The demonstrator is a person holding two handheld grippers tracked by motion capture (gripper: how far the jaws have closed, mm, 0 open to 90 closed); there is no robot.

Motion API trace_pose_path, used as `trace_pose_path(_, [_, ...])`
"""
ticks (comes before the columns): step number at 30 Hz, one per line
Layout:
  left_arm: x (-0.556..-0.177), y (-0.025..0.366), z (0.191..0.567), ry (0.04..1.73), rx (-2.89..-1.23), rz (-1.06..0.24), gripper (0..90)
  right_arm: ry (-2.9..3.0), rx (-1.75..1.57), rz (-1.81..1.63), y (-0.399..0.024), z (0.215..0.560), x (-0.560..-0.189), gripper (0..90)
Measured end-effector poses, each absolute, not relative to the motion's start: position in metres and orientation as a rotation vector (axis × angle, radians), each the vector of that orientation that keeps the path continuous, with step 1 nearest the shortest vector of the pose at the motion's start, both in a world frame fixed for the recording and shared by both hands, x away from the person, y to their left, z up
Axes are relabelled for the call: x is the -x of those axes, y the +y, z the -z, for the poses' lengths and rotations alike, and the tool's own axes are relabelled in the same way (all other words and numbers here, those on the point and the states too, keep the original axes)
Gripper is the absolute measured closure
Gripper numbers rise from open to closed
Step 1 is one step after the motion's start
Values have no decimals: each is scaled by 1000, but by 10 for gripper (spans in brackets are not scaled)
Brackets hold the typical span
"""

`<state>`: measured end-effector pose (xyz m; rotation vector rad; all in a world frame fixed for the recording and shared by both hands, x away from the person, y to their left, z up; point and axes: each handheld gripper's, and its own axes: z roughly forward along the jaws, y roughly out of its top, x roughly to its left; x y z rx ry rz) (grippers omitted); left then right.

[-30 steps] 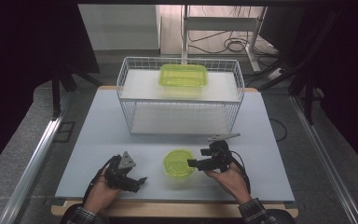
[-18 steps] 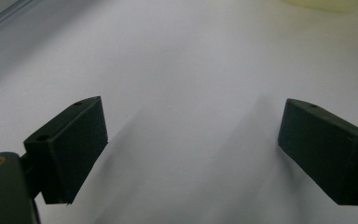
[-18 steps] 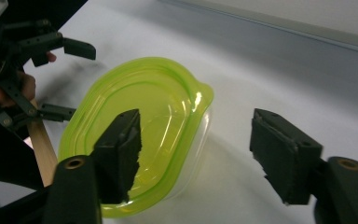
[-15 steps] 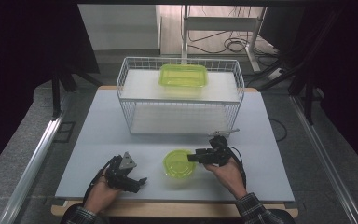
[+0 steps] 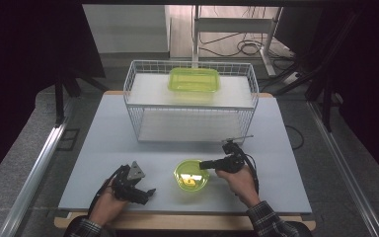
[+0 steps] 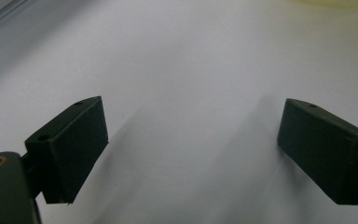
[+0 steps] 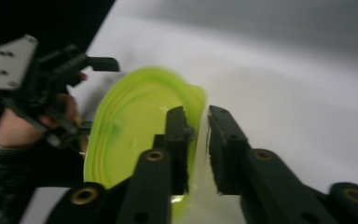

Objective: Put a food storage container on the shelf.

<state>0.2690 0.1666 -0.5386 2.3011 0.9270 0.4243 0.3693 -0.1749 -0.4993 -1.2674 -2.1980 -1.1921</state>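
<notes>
A shallow lime-green bowl (image 5: 190, 177) sits on the grey table near its front edge. My right gripper (image 5: 202, 165) reaches in from the right and is shut on the bowl's right rim. In the right gripper view one jaw lies inside the bowl (image 7: 135, 126) and the other outside, with the rim pinched at the gripper (image 7: 196, 117); the jaws have just been closing. My left gripper (image 5: 149, 191) rests low at the bowl's left, apart from it. In the left gripper view it (image 6: 193, 126) stands open over bare table.
A white wire basket (image 5: 131, 106) stands across the middle of the table behind the bowl. A green rectangular container (image 5: 194, 80) lies on its upper shelf. The table's front edge is close behind both hands.
My right gripper has moved left onto the bowl's rim and its jaws have closed on it. The left hand has stayed where it was.
</notes>
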Motion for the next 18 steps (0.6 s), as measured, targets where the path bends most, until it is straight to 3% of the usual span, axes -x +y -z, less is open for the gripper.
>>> trace_pose_path(18, [-269,168,538,929,-2299,-430,86,-2106,1264,1281,-183,483,-372,814])
